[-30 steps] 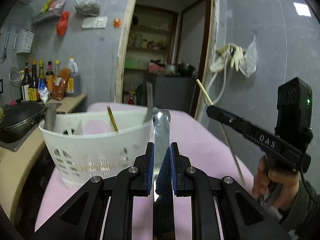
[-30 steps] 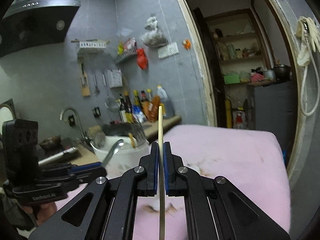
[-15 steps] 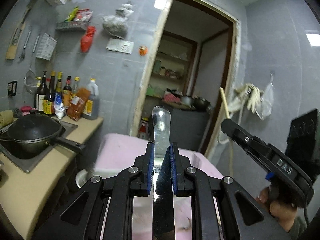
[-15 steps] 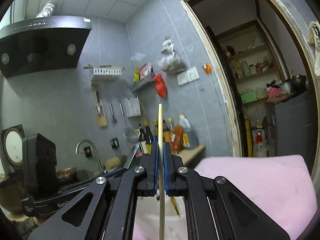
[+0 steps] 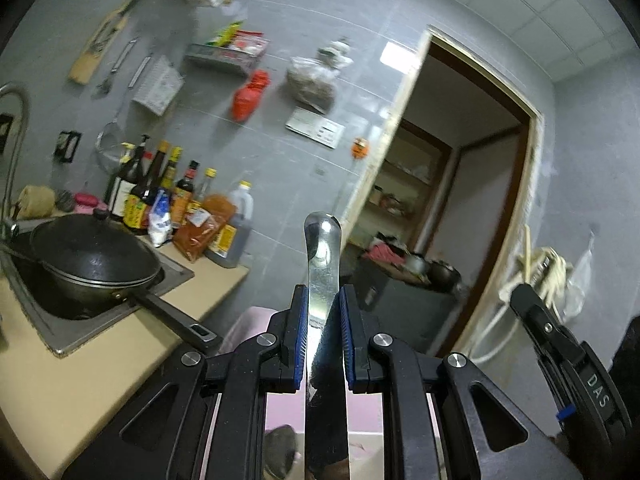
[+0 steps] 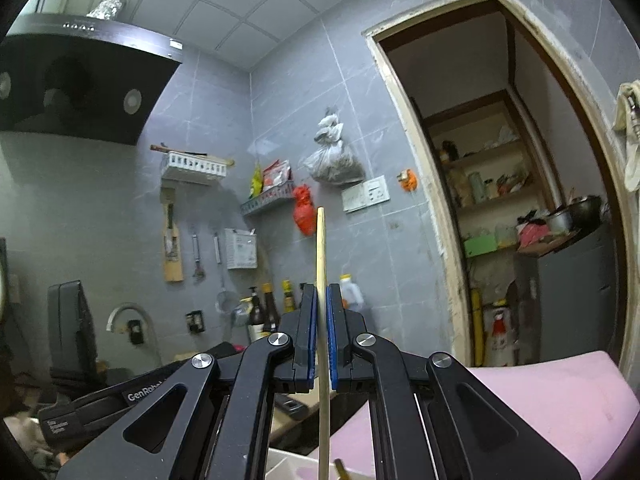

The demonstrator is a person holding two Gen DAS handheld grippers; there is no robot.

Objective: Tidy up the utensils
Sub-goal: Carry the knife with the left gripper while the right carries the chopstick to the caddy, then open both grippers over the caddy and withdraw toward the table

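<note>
My left gripper [image 5: 323,300] is shut on a steel spoon handle [image 5: 322,264] that stands upright, its rounded end above the fingertips; the bowl end is hidden below. My right gripper [image 6: 321,300] is shut on a pale wooden chopstick [image 6: 321,248], also upright. The right gripper shows at the right edge of the left wrist view [image 5: 560,344]. The white utensil basket shows only as a rim [image 6: 288,466] at the bottom of the right wrist view, with a brown chopstick tip [image 6: 340,466] in it. Both grippers are raised above the pink table [image 6: 552,400].
A black wok [image 5: 92,264] sits on the stove at the left on a beige counter [image 5: 80,380]. Sauce bottles [image 5: 172,196] stand against the grey tiled wall. A range hood [image 6: 76,80] hangs above. An open doorway [image 6: 520,220] leads to a pantry.
Both grippers have tilted and lifted upward with the spoon and chopstick still held. The white basket has dropped out of the left view and nearly out of the right view.
</note>
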